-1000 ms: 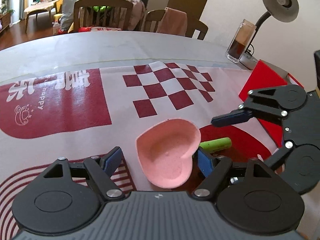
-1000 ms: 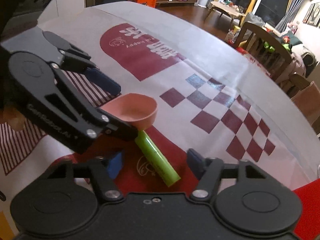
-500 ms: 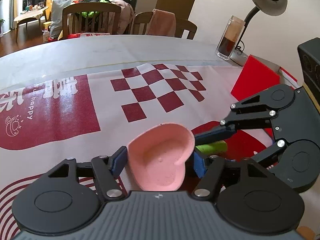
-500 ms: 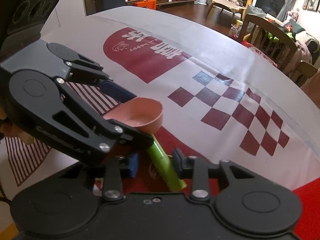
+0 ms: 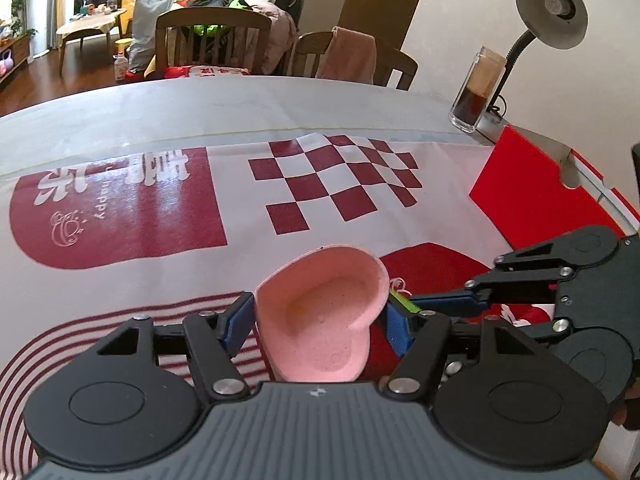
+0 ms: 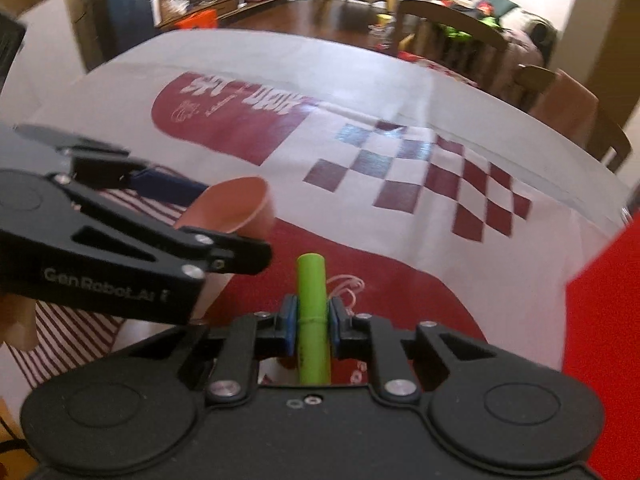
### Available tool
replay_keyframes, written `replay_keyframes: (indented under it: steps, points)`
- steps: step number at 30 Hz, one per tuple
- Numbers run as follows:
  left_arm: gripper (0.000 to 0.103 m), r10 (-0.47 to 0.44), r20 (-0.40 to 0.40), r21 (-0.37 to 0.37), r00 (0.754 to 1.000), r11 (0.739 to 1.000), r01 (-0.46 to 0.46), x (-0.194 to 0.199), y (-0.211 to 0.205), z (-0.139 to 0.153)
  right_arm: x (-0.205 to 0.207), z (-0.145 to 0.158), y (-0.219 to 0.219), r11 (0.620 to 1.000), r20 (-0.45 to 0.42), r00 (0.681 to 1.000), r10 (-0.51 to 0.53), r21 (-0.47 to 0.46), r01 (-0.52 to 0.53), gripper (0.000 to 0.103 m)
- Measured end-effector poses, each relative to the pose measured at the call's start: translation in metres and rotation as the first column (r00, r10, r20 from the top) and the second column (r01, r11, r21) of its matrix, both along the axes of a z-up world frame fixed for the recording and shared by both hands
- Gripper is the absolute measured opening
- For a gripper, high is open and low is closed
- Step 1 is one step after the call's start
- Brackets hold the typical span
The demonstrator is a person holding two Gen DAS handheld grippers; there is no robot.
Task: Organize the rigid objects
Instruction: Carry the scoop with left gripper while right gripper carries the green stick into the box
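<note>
Left gripper (image 5: 318,322) clamped on pink heart-shaped dish (image 5: 324,316). Right gripper (image 6: 312,330) shut tight on green cylinder (image 6: 313,320), both near tablecloth's (image 5: 160,272) red front corner.

Left gripper (image 5: 316,322): blue pads clamped on both sides of a pink heart-shaped dish (image 5: 324,316), hollow side up. Right gripper (image 5: 448,304): black linkage entering from the right, its blue finger reaching in just beside the dish; a sliver of a green cylinder (image 5: 402,300) shows at that finger. Tablecloth (image 5: 160,160): white with dark red checks, stripes and a lettered panel. Red board (image 5: 528,196): at the right edge. Desk lamp (image 5: 550,4) and a glass container (image 5: 478,92): far right corner. Wooden chairs (image 5: 212,44): beyond the table.
</note>
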State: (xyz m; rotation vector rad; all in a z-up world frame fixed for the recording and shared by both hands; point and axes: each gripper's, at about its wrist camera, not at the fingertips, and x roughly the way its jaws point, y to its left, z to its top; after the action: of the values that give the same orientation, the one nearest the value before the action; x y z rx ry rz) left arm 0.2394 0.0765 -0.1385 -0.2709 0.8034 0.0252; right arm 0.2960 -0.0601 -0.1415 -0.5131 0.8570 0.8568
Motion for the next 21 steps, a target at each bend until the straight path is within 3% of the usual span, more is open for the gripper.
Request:
replay_keyframes:
  steps: [9, 21]
  points:
    - [0.067, 0.005, 0.007, -0.008, 1.0, 1.0, -0.005, -0.021, -0.019, 0.034, -0.012, 0.047, -0.043, 0.988, -0.029, 0.992, -0.125, 0.083, 0.127, 0.015]
    - [0.067, -0.06, 0.107, 0.02, 0.992, 0.998, 0.059, -0.025, -0.066, 0.097, -0.013, 0.104, -0.105, 0.956, 0.01, 0.968, -0.252, 0.158, 0.247, 0.015]
